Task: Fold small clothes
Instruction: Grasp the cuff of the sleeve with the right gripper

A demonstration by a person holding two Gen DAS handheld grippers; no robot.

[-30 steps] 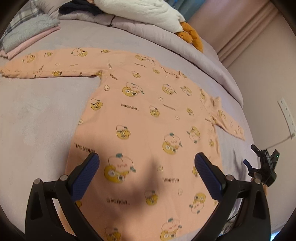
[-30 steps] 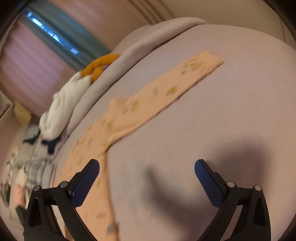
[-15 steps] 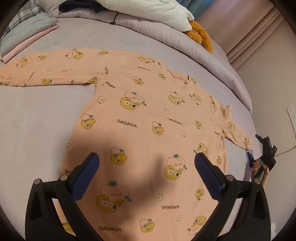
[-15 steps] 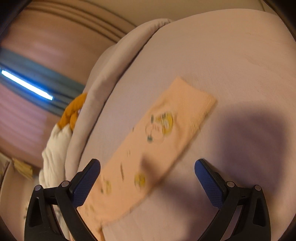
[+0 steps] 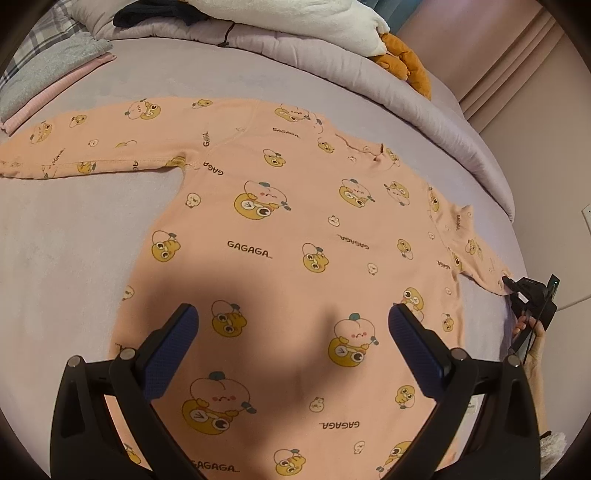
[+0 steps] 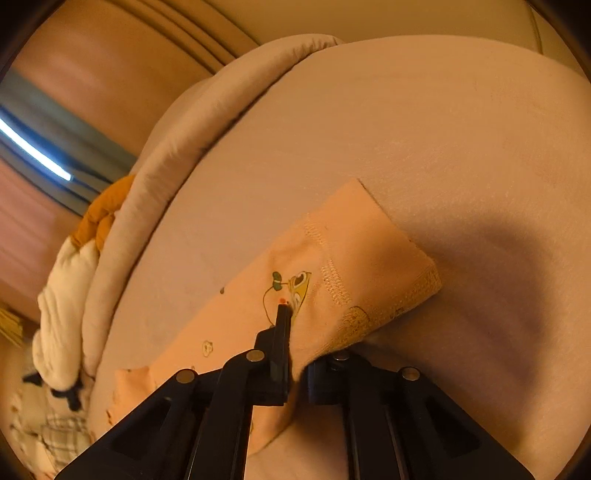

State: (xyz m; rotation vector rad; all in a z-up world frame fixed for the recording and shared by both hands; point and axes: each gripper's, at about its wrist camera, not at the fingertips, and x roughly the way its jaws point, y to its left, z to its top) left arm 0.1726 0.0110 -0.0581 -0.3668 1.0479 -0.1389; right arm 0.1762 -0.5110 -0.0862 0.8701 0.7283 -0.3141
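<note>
A peach long-sleeved top (image 5: 295, 236) printed with yellow cartoon figures lies flat on the bed, both sleeves spread out. My left gripper (image 5: 293, 321) hovers open above its lower body, nothing between the blue pads (image 5: 173, 350). At the far right of the left wrist view my right gripper (image 5: 511, 286) sits at the right sleeve's end. In the right wrist view my right gripper (image 6: 291, 314) is shut on that sleeve (image 6: 354, 258) near its cuff, with cloth bunched between the fingers.
A lilac bedspread (image 5: 74, 229) covers the bed. A rolled duvet (image 5: 332, 62), a white pillow (image 5: 295, 14) and an orange plush toy (image 5: 406, 62) lie along the far side. Folded grey and pink clothes (image 5: 48, 81) are stacked far left. A person's hand (image 5: 532, 332) holds the right gripper.
My right gripper moved in over the sleeve's cuff and went from wide open to shut on it. My left gripper shifted a little over the top's body and stayed open.
</note>
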